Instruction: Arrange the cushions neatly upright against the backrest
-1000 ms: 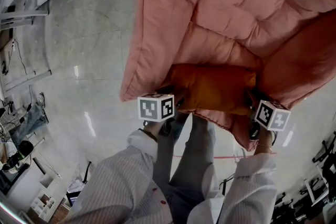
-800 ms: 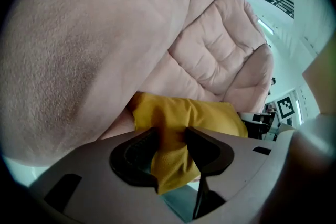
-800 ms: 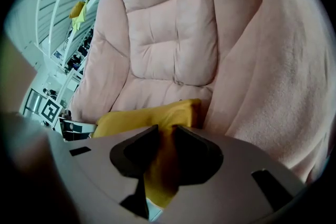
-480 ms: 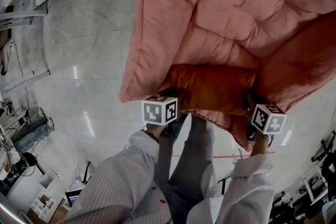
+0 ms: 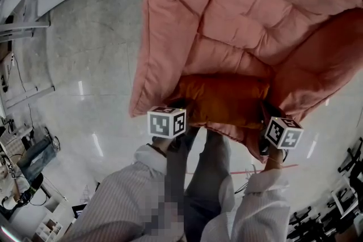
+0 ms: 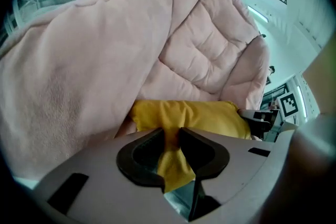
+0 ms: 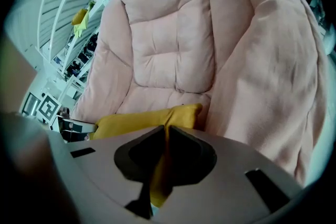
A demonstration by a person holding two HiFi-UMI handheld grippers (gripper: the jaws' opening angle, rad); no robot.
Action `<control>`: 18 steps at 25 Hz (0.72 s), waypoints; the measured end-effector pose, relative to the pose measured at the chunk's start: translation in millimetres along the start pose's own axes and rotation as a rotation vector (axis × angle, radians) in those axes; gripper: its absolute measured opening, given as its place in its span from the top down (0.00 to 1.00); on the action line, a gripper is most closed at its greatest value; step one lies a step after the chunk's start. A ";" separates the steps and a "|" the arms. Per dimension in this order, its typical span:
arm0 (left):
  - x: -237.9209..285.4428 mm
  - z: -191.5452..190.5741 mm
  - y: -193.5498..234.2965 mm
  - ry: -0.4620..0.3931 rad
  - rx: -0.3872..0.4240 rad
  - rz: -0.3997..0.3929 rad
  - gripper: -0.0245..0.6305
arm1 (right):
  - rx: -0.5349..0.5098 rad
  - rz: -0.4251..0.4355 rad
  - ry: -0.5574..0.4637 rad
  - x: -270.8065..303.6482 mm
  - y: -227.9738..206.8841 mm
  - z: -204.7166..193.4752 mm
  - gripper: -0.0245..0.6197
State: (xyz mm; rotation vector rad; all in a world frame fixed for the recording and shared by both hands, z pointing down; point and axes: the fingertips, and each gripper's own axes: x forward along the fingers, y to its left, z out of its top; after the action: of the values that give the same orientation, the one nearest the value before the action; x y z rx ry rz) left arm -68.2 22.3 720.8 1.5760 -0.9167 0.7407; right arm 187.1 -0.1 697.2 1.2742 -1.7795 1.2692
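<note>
- The orange cushion (image 5: pixel 224 100) is seen lying crosswise at the front edge of the pink padded seat (image 5: pixel 238 20). Its long side is turned toward the person, and the seat's quilted back rises beyond it.
- The cushion is flanked on both sides by the seat's raised pink walls.
- The cushion's left end is pinched by the left gripper (image 5: pixel 182 107). In the left gripper view, a fold of the orange fabric is squeezed between the fingers (image 6: pixel 144 147), which are closing on it.
- The right end is taken by the right gripper (image 5: pixel 265 113). In the right gripper view, a thin fold of fabric is pressed between the narrowly set fingers (image 7: pixel 186 147), which are likewise closing.
- Striped sleeves (image 5: pixel 125 201) are seen just below the two grippers.
- The seat is surrounded by a glossy grey floor (image 5: pixel 85 93).
</note>
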 end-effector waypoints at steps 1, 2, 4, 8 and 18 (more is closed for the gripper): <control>-2.3 4.1 -2.3 -0.001 0.007 0.001 0.79 | 0.011 -0.001 -0.004 -2.8 -0.1 1.3 0.90; -4.6 9.3 -4.7 -0.005 0.015 0.002 0.79 | 0.021 -0.003 -0.005 -5.3 -0.2 2.7 0.90; -8.3 24.2 -8.8 -0.017 0.035 0.002 0.80 | 0.040 -0.008 -0.012 -8.1 -1.3 7.5 0.90; -15.8 63.9 -21.1 -0.071 0.097 -0.016 0.81 | 0.094 -0.022 -0.056 -16.1 -4.7 21.5 0.90; -44.2 167.2 -73.2 -0.250 0.248 -0.049 0.82 | 0.228 -0.026 -0.262 -53.0 -10.2 71.9 0.90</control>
State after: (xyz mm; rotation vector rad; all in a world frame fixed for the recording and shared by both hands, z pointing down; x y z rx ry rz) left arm -29.0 -127.9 615.2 1.9362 -0.9911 0.6512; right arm 219.5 -49.0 629.1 1.6513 -1.8253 1.3730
